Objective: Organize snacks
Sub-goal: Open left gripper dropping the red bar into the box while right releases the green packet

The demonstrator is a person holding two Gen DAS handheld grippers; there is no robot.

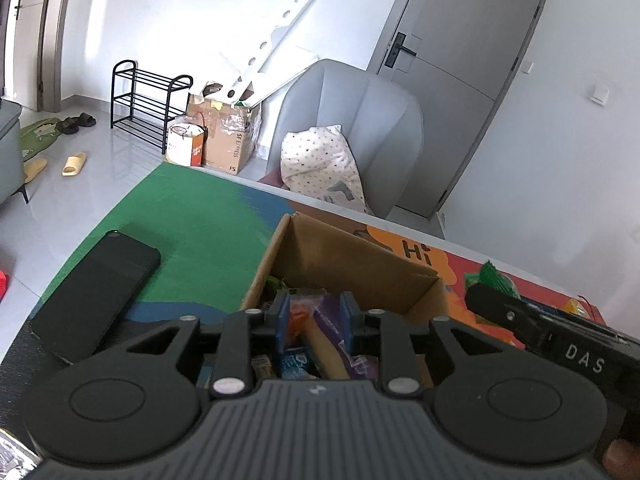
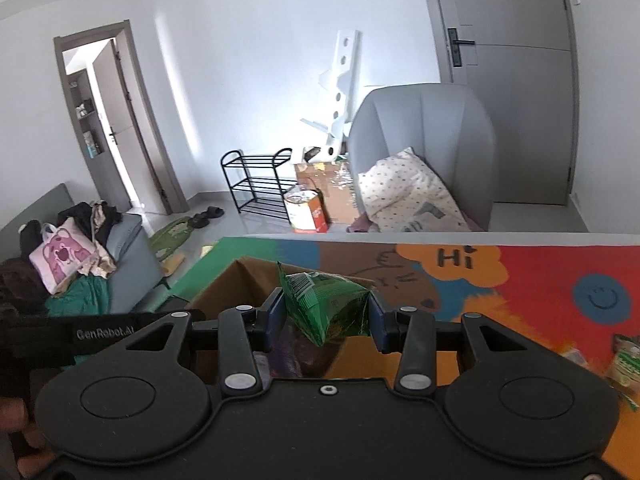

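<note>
White walls, a grey door [image 2: 516,80] and a pale tiled floor enclose the scene; the work surface is a table covered by a colourful mat [image 2: 540,280] — green at its left, red at its right, with an orange "Hi" cloud between.

Green snack bag [image 2: 326,306]: clamped between the blue pads [image 2: 276,312] of the right gripper [image 2: 325,316], jaws narrowed onto its two sides. The bag hangs above the near right corner of the cardboard box [image 1: 352,264]; its crimped seal end points up and toward the left, its opposite corner down toward the box, so the long axis runs steeply tilted rather than level.

Cardboard box: open-topped, standing on the mat, with several packets inside, among them a purple packet [image 1: 332,320] and a blue one [image 1: 294,362].

Left gripper [image 1: 314,322]: poised over the box interior, its pads set a moderate gap apart. Packets show between the pads, but whether they grip any of them cannot be told.

Right of the box, more green-printed packets [image 2: 624,364] lie on the red part of the mat. Left of the box, a black phone [image 1: 96,296] lies flat on the green part.

Beyond the table — a grey armchair [image 2: 432,120] holding a dotted pillow [image 2: 404,192], a black shoe rack [image 2: 256,184], a cardboard carton [image 1: 224,136] and white boards [image 2: 344,92] leaning on the wall.
</note>
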